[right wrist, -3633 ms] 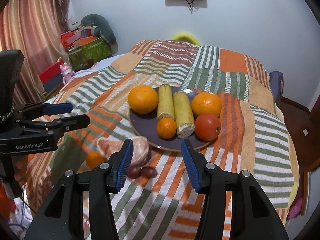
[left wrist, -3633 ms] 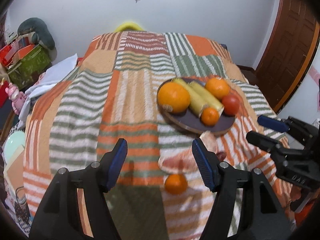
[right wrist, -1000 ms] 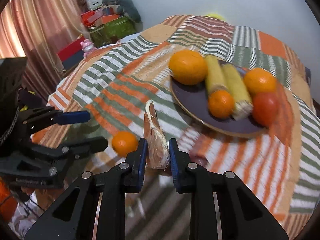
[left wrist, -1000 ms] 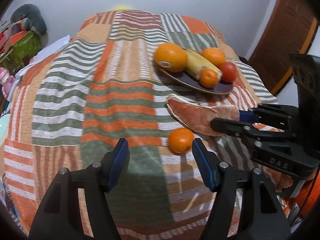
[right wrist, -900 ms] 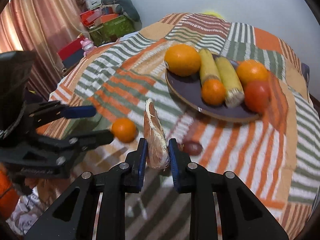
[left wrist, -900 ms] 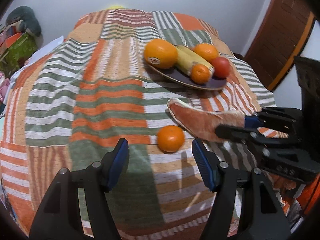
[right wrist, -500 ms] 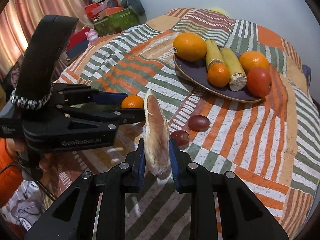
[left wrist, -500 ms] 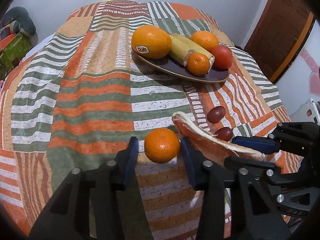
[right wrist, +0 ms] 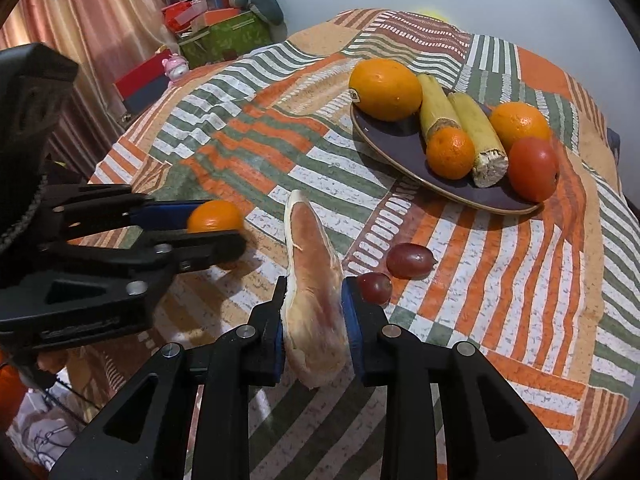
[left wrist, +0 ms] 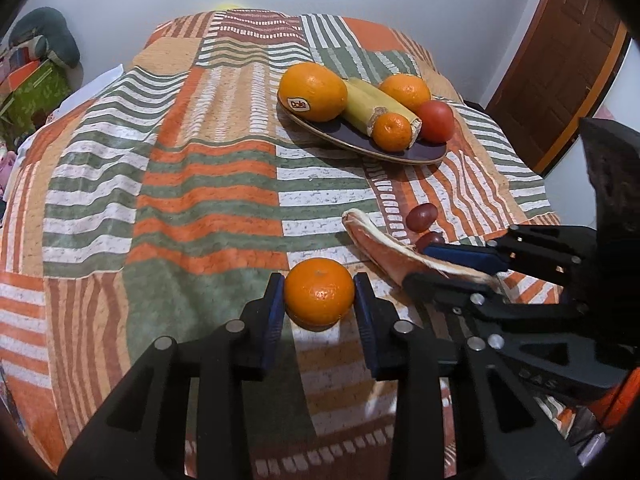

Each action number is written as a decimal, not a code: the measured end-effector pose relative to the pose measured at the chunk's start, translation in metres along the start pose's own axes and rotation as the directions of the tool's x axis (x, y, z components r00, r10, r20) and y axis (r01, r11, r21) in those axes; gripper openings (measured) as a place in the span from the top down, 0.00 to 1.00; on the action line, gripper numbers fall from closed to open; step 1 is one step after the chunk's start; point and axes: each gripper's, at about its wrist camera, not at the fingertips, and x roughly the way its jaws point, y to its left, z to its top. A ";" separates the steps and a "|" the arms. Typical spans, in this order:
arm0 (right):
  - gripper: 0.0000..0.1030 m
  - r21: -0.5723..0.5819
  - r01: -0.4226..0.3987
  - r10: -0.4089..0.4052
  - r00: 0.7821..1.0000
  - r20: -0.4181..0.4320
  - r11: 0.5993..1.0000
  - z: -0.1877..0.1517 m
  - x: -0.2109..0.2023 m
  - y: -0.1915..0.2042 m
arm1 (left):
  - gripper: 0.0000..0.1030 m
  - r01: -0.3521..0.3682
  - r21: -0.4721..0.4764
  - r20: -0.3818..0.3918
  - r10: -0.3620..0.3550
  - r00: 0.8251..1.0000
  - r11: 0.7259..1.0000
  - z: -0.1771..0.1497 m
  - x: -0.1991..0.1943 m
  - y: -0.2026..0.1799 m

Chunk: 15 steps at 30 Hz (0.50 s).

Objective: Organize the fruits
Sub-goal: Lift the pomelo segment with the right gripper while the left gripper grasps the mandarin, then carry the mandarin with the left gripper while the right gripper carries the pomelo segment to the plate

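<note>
Both grippers work over a striped patchwork bedspread (left wrist: 192, 184), with the dark plate (left wrist: 400, 152) as the landmark. The left gripper (left wrist: 319, 294) has its blue pads against both sides of a small mandarin (left wrist: 319, 292) that lies on the bedspread well in front of the plate; its jaws are closing on the fruit at this moment. Just beside it, the right gripper (right wrist: 313, 320) clamps a pinkish pomelo wedge (right wrist: 310, 280) between narrowly set jaws, which are easing slightly apart while the pads press on the wedge; the wedge's tip points toward the plate. Whether the wedge touches the bedspread cannot be told.

Two red grapes (right wrist: 408, 260) lie on the bedspread between the plate and the right gripper, the nearer one just beside its right finger.

On the plate: a large orange (left wrist: 313, 92) with a sticker at the left edge, two cobs of corn (right wrist: 476, 140) side by side in the middle, a small mandarin on the plate (right wrist: 450, 153) in front of the cobs, a second orange (right wrist: 519, 120) behind, and a red tomato (right wrist: 532, 168) at the right edge.
</note>
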 end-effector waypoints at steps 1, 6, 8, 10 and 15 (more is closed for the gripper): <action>0.78 0.004 0.006 -0.006 1.000 0.002 1.000 0.000 -0.001 0.000 | 0.67 -0.002 -0.001 0.003 0.002 1.000 1.000 0.000 -0.003 0.000; 0.84 0.032 0.000 -0.001 1.000 0.026 0.999 0.002 -0.015 -0.003 | 0.67 -0.003 -0.002 0.029 0.003 1.000 1.000 0.000 -0.016 -0.005; 0.85 0.049 -0.010 0.008 0.999 0.048 0.999 0.003 -0.024 -0.006 | 0.67 -0.007 0.003 0.042 0.007 0.999 1.000 0.002 -0.022 -0.009; 0.86 0.057 -0.006 0.002 0.997 0.075 0.998 0.005 -0.035 -0.008 | 0.67 -0.009 0.007 0.055 0.008 0.998 1.000 0.005 -0.027 -0.013; 0.89 0.080 -0.014 0.003 0.990 0.138 0.997 0.007 -0.061 -0.016 | 0.67 -0.009 0.015 0.088 0.008 0.996 1.000 0.009 -0.038 -0.021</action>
